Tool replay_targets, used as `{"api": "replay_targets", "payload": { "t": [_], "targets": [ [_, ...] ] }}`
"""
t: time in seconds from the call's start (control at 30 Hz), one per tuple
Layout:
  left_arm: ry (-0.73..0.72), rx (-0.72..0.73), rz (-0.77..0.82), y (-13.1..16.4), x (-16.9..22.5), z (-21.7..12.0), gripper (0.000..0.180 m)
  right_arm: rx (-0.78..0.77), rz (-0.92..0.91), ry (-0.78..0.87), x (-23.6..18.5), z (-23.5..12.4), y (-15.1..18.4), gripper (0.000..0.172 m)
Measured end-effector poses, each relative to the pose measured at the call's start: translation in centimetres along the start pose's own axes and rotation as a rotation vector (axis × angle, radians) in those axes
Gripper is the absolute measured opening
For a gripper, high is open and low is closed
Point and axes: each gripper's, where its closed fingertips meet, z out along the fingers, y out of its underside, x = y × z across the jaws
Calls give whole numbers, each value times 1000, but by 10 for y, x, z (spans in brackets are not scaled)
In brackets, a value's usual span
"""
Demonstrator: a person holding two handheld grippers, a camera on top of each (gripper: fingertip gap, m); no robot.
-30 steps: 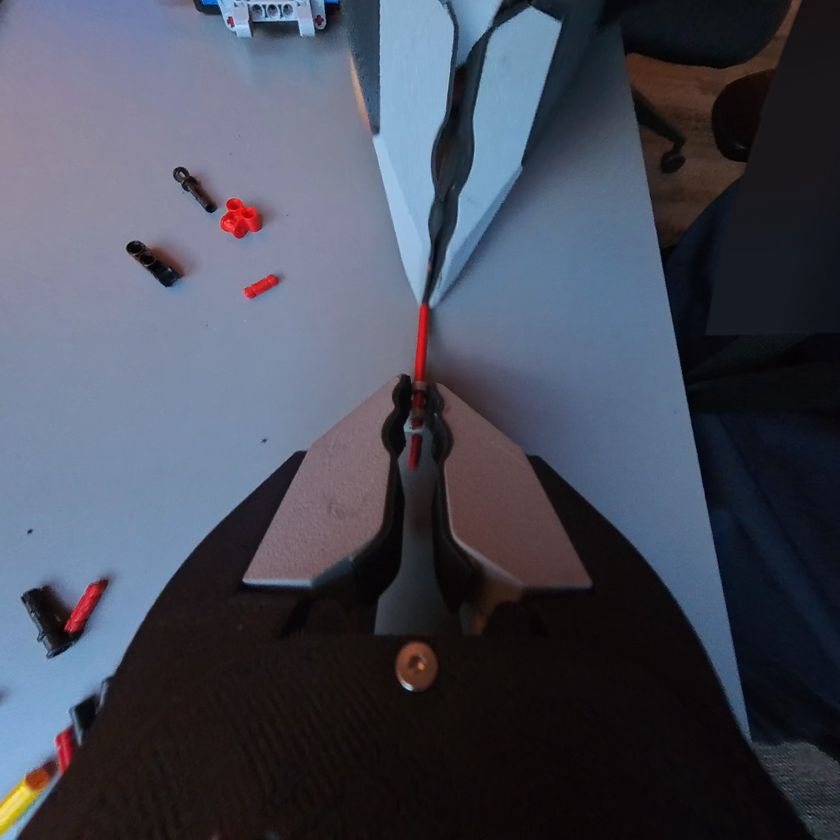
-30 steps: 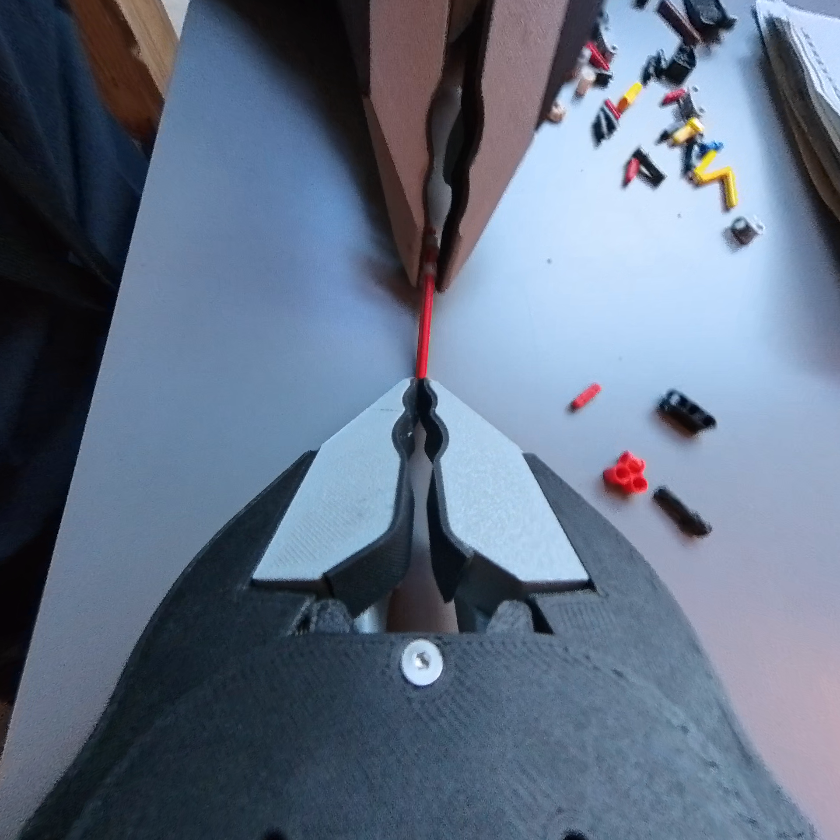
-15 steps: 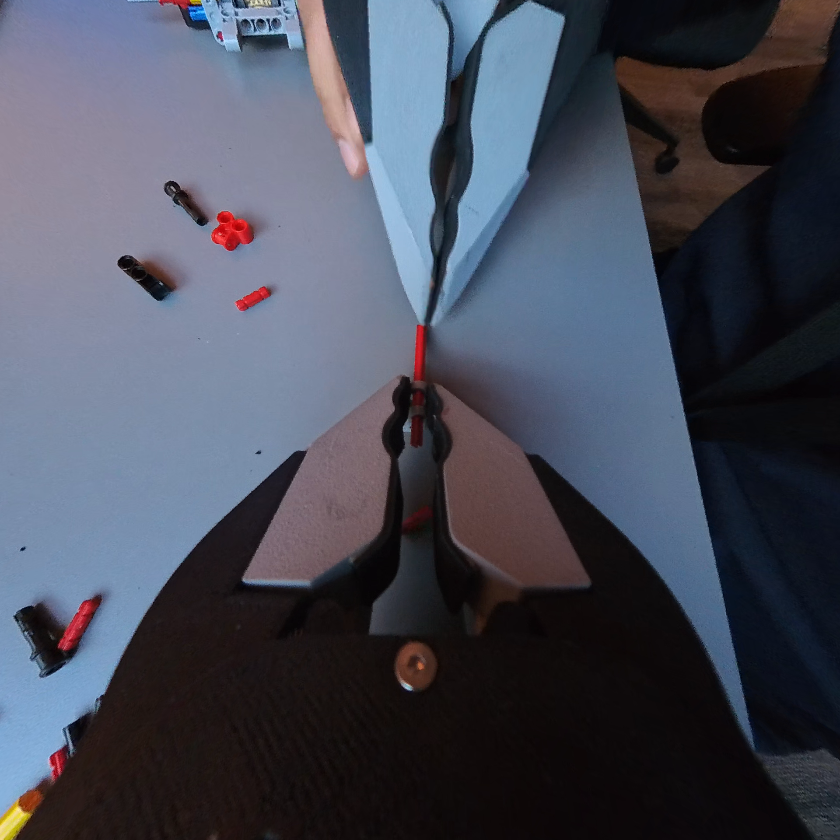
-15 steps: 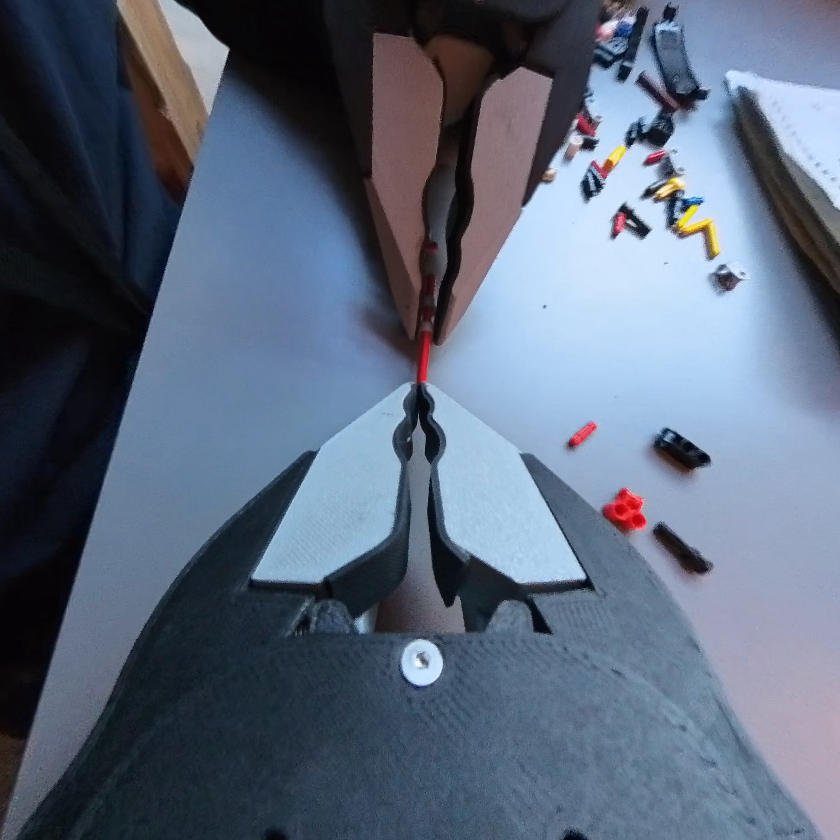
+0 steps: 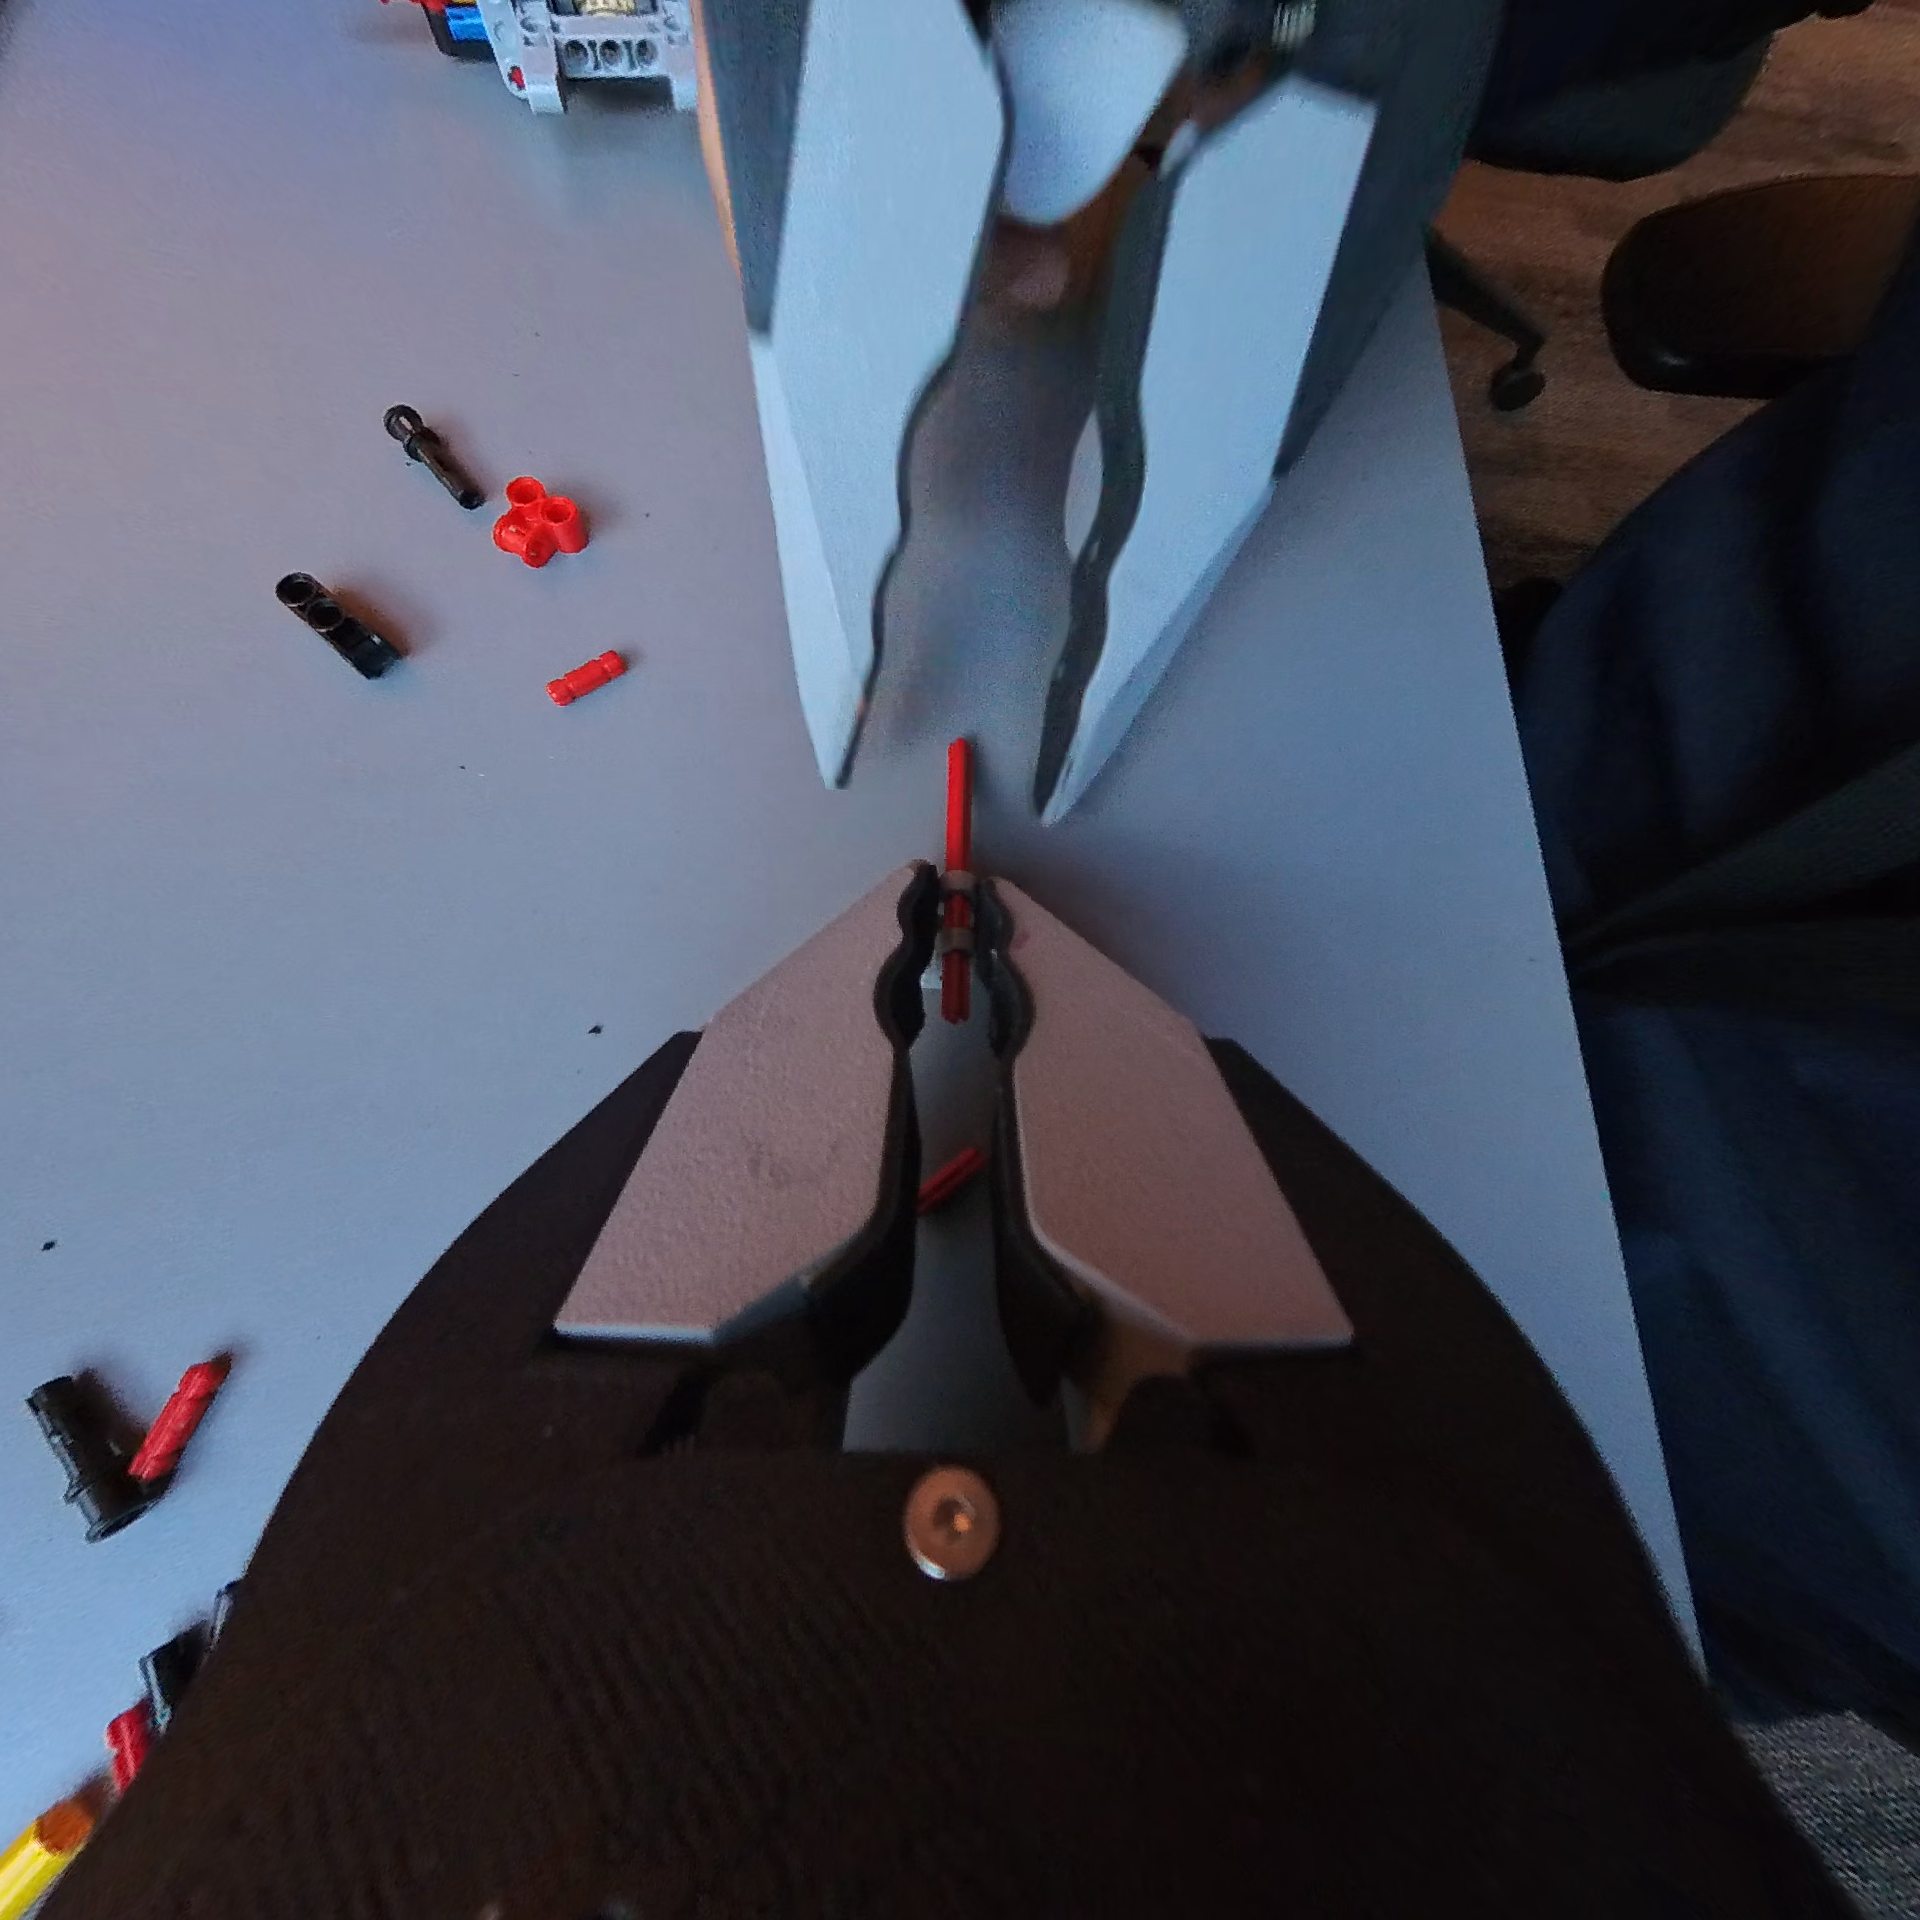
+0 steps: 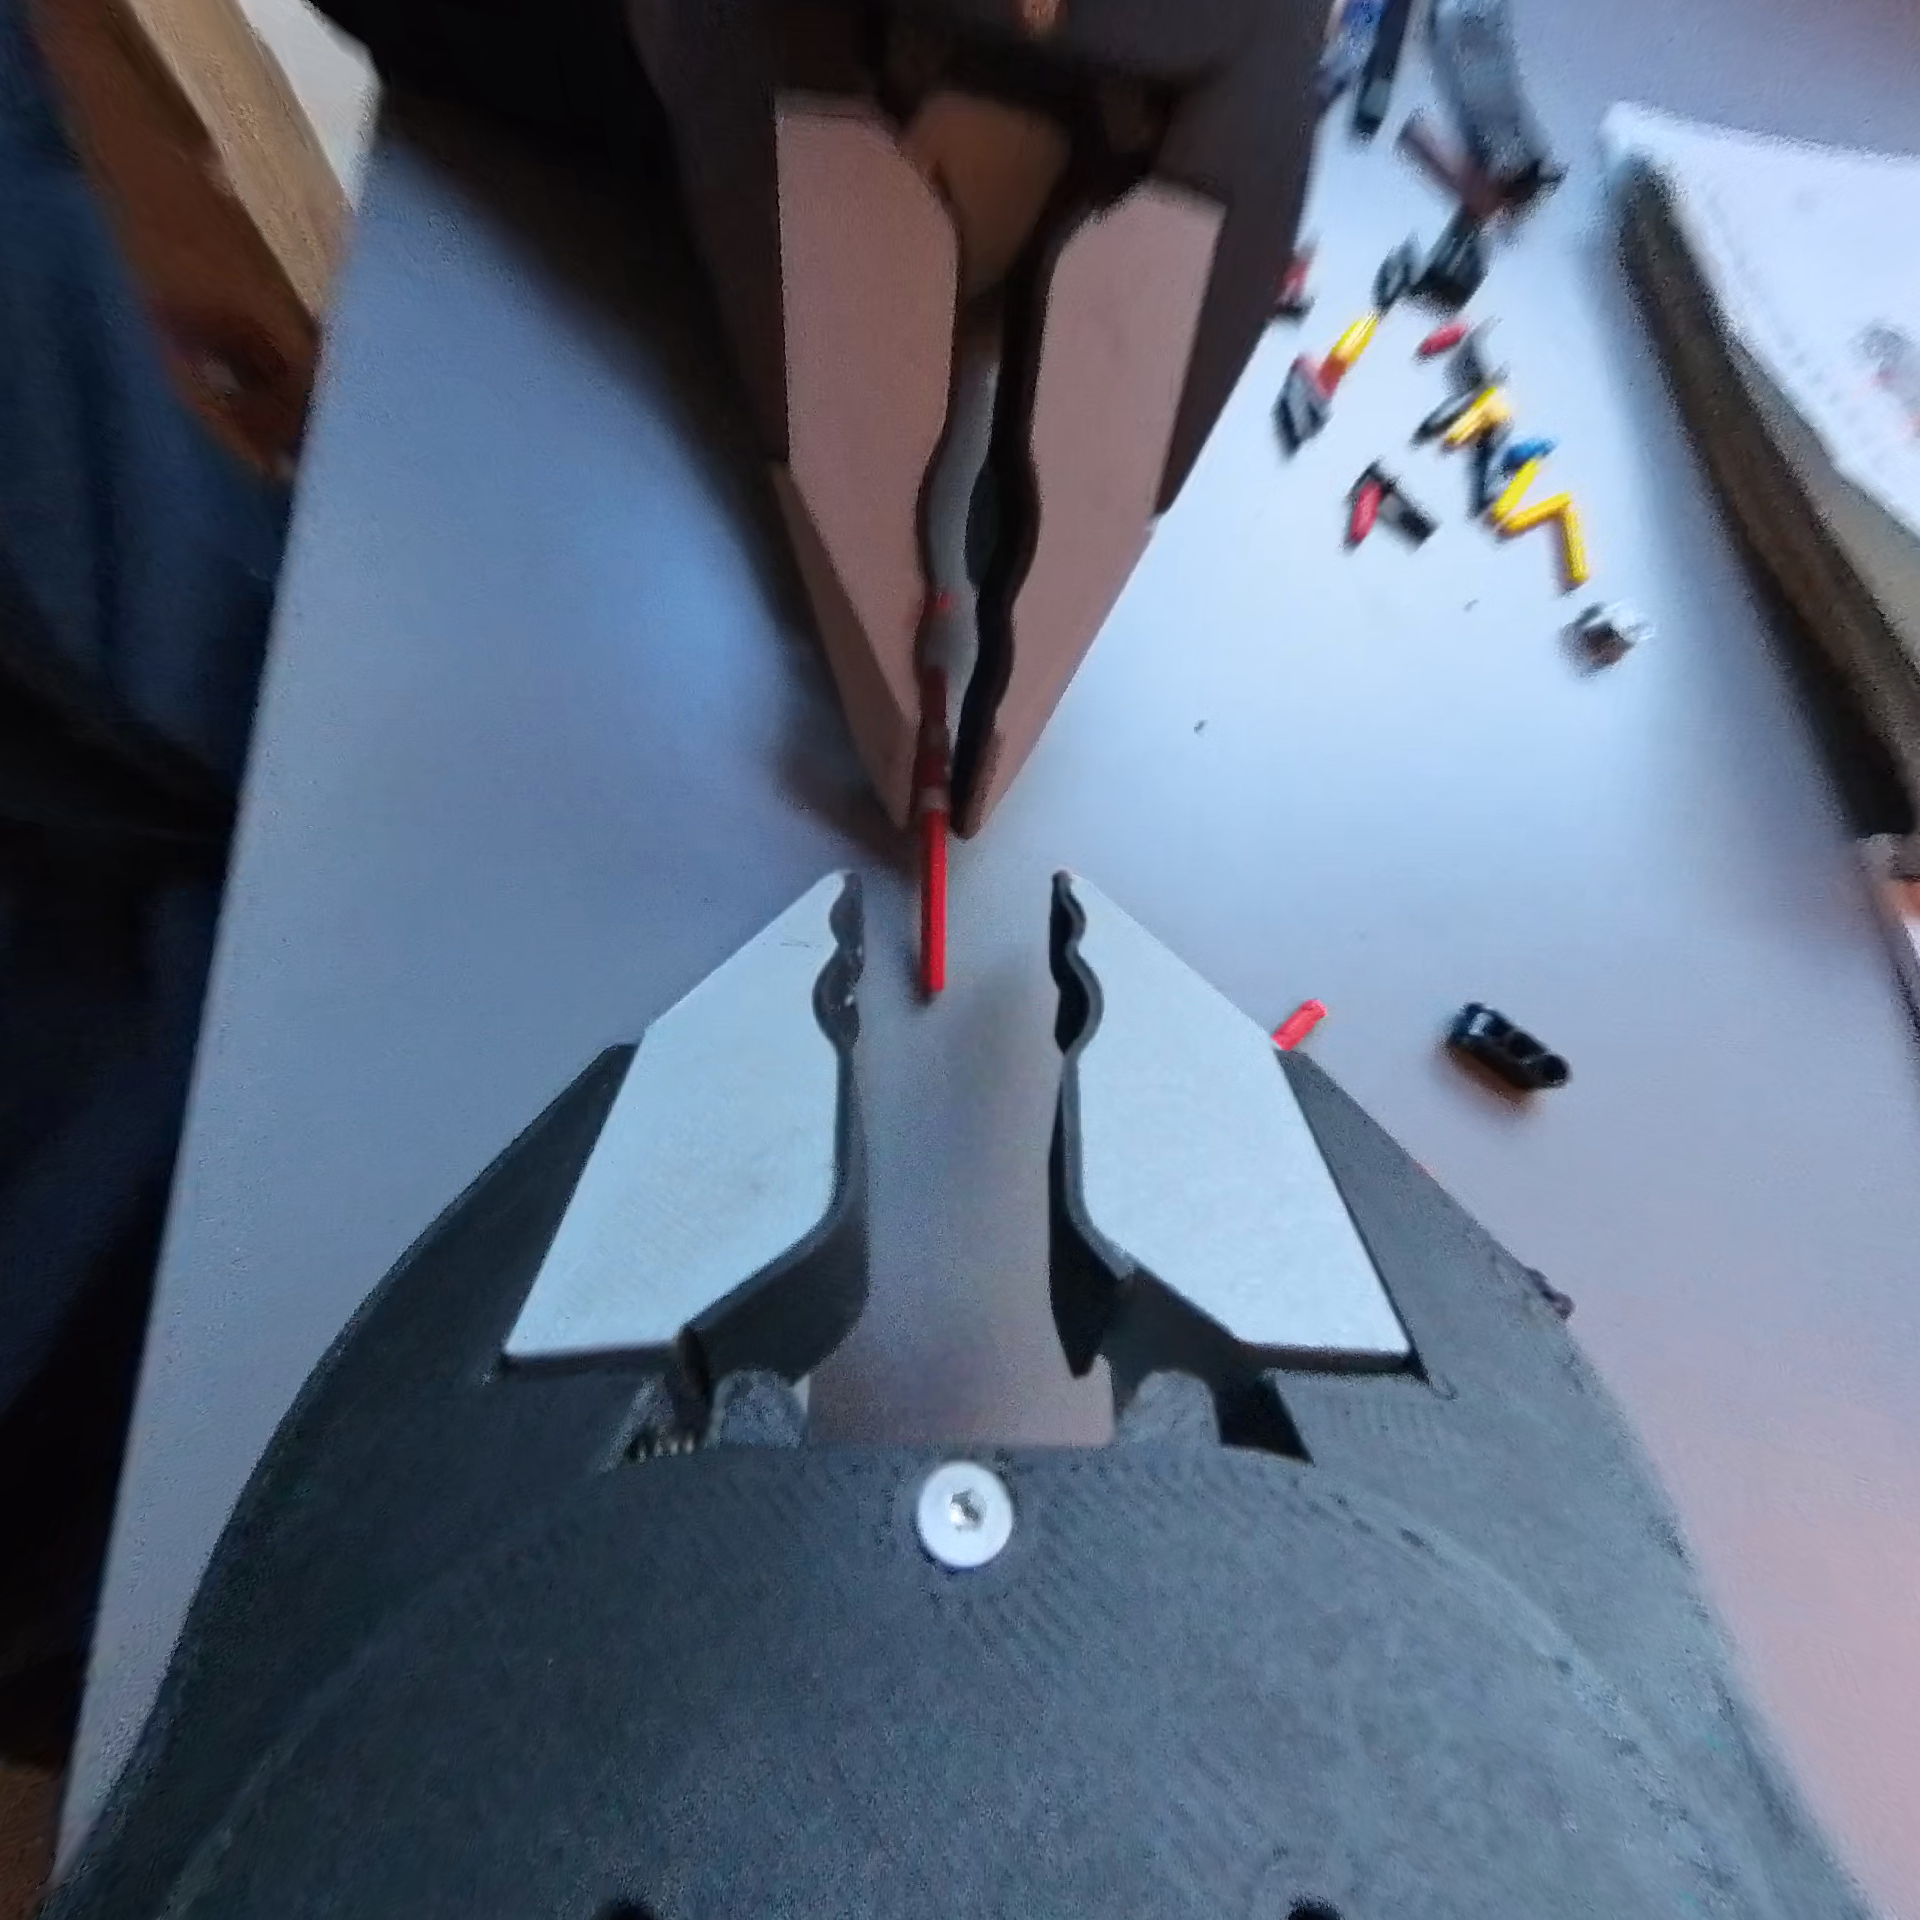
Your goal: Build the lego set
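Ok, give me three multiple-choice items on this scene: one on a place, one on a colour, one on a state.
1. Where does the clover-shaped piece lie?
A. on the table
B. in the left gripper
C. on the paper stack

2. What colour is the thin axle?
A. yellow
B. red
C. blue

3. How does the right gripper stand?
A. shut on the axle
B. shut on nothing
C. open

Answers: 1 A, it rests on the grey table; 2 B, plainly red in the left gripper; 3 C, its fingers stand clear of the axle.
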Motion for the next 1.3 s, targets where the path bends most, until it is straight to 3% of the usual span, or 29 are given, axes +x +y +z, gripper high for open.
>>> {"api": "replay_targets", "payload": {
  "t": [0.07,0.1,0.13,0.23,0.37,0.8,1.07,1.17,1.3],
  "targets": [
    [-10,0,6,0,-1,0,5,-15,-23,25,-1,12,1,30],
    [-14,0,11,0,-1,0,5,-13,-28,26,-2,15,-1,25],
    [-14,-1,14,0,0,0,5,-28,-36,23,-3,17,0,8],
    [-21,2,-4,0,-3,-2,5,-73,-83,42,-1,18,0,0],
    [-30,-4,27,3,0,-3,5,-66,-161,70,-4,18,0,1],
    [-3,72,11,-11,9,-3,6,90,-174,85,-10,2,-2,1],
    [31,180,-42,-26,6,-11,6,198,-52,0,-4,-9,-13,1],
    [22,253,-56,-35,0,-22,22,253,49,-4,11,-17,-19,0],
    [8,320,-78,-44,-8,-31,19,322,105,-5,18,-25,-27,1]
  ]
}}
